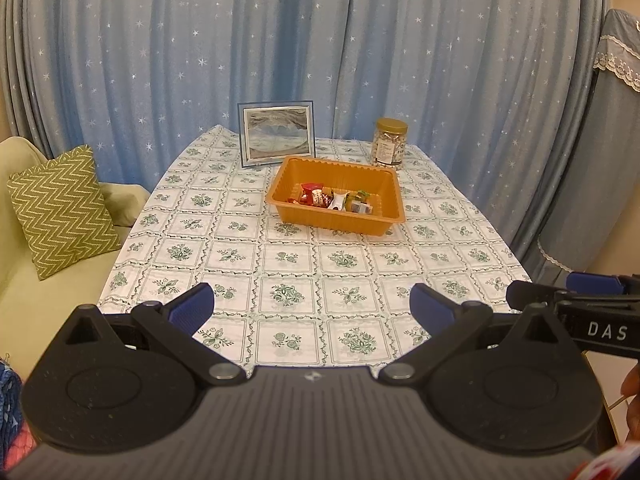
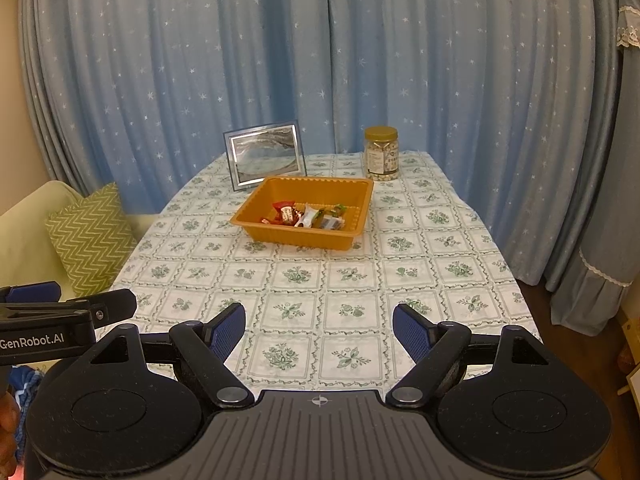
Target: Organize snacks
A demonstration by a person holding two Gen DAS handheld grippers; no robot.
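Orange plastic tray (image 1: 390, 184) of wrapped snacks (image 1: 332, 199) sits well ahead of the spread, empty left gripper (image 1: 311, 307); from the right wrist, right gripper (image 2: 319, 330) likewise gapes empty, tray (image 2: 360, 216) ahead, slightly left; best approach slowly over the rim.

Orange tray (image 1: 386, 200); tablecloth (image 1: 240, 256) white, green floral squares; curtain (image 1: 200, 60) blue, white stars; cushion (image 1: 60, 208) green zigzag.

I hold my black left gripper with blue ribbed pads (image 1: 311, 307) and matching black right gripper (image 2: 319, 330) side by side, tilted downward, both spread wide, gripping nothing.
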